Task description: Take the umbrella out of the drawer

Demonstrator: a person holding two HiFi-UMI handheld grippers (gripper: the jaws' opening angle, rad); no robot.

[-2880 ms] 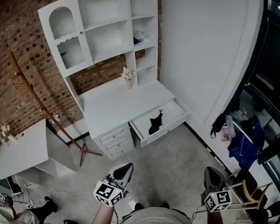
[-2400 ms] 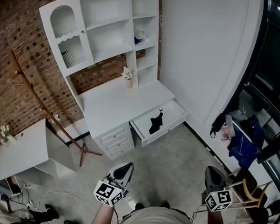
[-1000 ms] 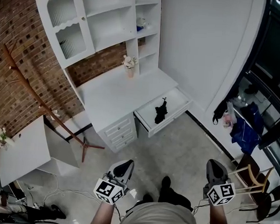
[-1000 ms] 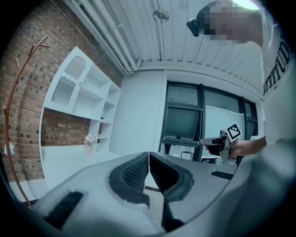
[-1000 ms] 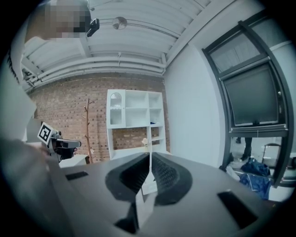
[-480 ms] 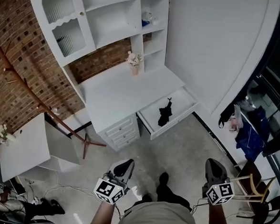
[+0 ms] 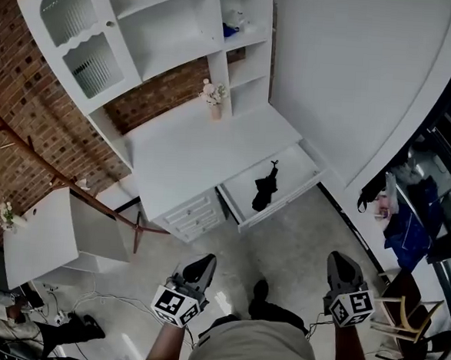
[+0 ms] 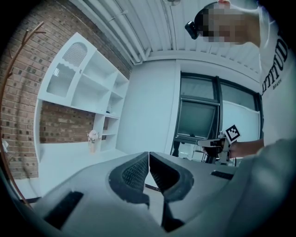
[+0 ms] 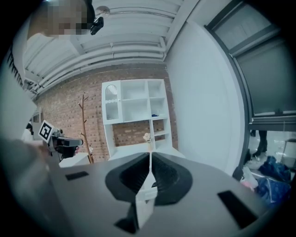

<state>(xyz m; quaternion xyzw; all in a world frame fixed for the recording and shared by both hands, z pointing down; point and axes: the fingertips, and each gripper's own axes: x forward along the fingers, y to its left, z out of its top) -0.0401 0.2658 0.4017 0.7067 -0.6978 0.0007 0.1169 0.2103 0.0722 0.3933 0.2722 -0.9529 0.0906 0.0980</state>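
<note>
A black folded umbrella (image 7: 265, 190) lies in the open drawer (image 7: 305, 180) on the right side of the white desk (image 7: 188, 161). Both grippers hang well short of it, over the floor at the bottom of the head view. My left gripper (image 7: 203, 263) is shut and empty; in the left gripper view its pads (image 8: 138, 169) meet in a thin line. The right gripper (image 7: 337, 263) is also shut, with nothing between its pads (image 9: 163, 174). The drawer is hidden behind the jaws in both gripper views.
A white hutch (image 7: 155, 32) with shelves stands on the desk, and a small flower vase (image 7: 213, 99) sits at its foot. A wooden coat rack (image 7: 53, 172) and a white side table (image 7: 36, 239) stand left. Clothes (image 7: 407, 223) and a chair (image 7: 400, 322) are right. Cables (image 7: 74, 311) lie on the floor.
The person has walked toward the desk: desk and drawer look larger and nearer. Both grippers came forward with them and stayed shut. The umbrella has not moved in the drawer.
</note>
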